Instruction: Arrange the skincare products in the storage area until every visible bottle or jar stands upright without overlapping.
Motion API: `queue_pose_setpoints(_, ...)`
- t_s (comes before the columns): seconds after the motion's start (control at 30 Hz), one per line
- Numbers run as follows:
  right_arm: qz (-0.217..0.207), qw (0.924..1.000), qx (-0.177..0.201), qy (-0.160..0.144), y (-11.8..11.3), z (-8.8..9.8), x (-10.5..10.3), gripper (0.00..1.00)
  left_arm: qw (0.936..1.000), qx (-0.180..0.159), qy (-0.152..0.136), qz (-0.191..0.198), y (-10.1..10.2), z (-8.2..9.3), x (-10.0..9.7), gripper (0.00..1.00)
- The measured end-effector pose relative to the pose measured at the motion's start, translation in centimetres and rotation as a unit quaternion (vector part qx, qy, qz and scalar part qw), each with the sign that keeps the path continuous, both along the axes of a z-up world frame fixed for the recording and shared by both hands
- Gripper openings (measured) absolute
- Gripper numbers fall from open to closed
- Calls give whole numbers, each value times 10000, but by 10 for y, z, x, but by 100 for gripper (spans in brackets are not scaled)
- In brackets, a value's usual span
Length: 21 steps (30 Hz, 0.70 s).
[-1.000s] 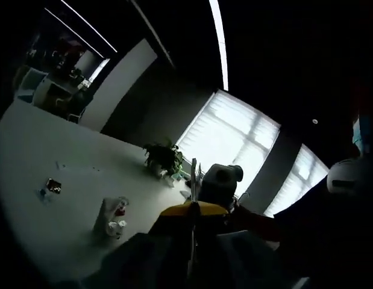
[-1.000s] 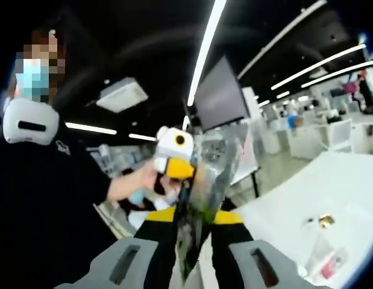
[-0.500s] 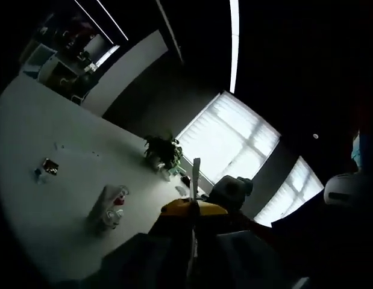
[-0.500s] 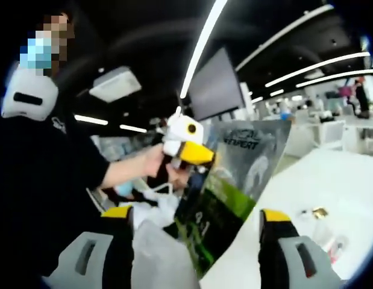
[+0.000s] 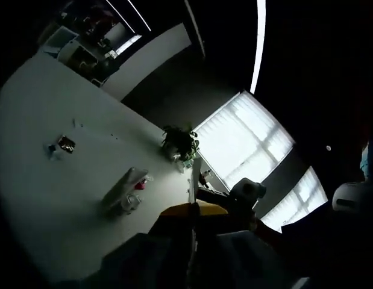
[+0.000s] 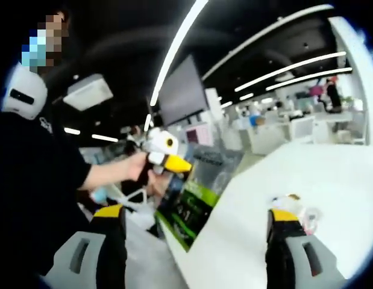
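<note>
Left gripper view: the left gripper [image 5: 194, 208] is clamped on the thin edge of a flat packet [image 5: 194, 174], held high. The skincare products sit in a clear storage tray [image 5: 125, 190] on the white counter [image 5: 47, 180], ahead and to its left.

Right gripper view: the right gripper [image 6: 195, 217] is spread wide and empty; the tray [image 6: 293, 208] lies just beyond its right-hand jaw, so the right gripper is probably nearer.
</note>
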State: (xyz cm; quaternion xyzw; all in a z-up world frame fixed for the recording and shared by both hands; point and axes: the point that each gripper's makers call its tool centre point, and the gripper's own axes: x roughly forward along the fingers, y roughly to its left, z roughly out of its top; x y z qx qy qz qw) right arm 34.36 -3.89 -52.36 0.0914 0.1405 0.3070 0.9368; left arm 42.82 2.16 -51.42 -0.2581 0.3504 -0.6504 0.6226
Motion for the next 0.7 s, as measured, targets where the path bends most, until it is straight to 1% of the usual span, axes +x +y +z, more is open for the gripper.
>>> queue_pose_setpoints(0.07, -115, 9998, -144, -24, -6, -3, -2, 99, 10000, 44, 59, 4, -1, -3, -1, 4)
queue_pose_setpoints(0.1, -125, 9998, -177, 6, -8, -5, -3, 99, 9999, 61, 85, 14, 1, -6, 4, 4)
queue_pose_setpoints(0.13, -152, 9996, -218, 59, -10, -7, -5, 99, 9999, 76, 92, 23, 1, -7, 5, 4)
queue_pose_setpoints(0.17, -178, 9995, -263, 82, -12, -10, -6, 99, 9998, 125, 112, 49, 4, -11, 12, 4)
queue_pose_setpoints(0.27, -277, 9988, -371, 183, -18, -18, -9, 99, 9995, 276, 125, 107, 4, -22, 16, 4)
queue_pose_setpoints(0.4, -396, 9984, -323, 257, -25, -24, -12, 99, 9990, 354, 253, 129, 2, -34, 17, 4)
queue_pose_setpoints(0.43, -430, 9983, -289, 272, -28, -25, -12, 99, 9988, 377, 272, 147, 0, -35, 12, 4)
queue_pose_setpoints(0.47, -459, 9982, -264, 280, -29, -26, -12, 99, 9986, 398, 319, 157, -2, -38, 11, 4)
queue_pose_setpoints(0.53, -570, 9977, -220, 295, -34, -28, -13, 99, 9982, 448, 357, 183, -3, -43, 14, 4)
queue_pose_setpoints(0.6, -648, 9973, -168, 286, -38, -29, -14, 99, 9976, 505, 421, 202, -3, -51, 20, 4)
queue_pose_setpoints(0.63, -688, 9971, -79, 301, -40, -29, -16, 99, 9971, 549, 477, 221, -2, -55, 24, 4)
queue_pose_setpoints(0.7, -730, 9968, -54, 324, -43, -32, -17, 99, 9967, 598, 509, 208, -3, -61, 29, 4)
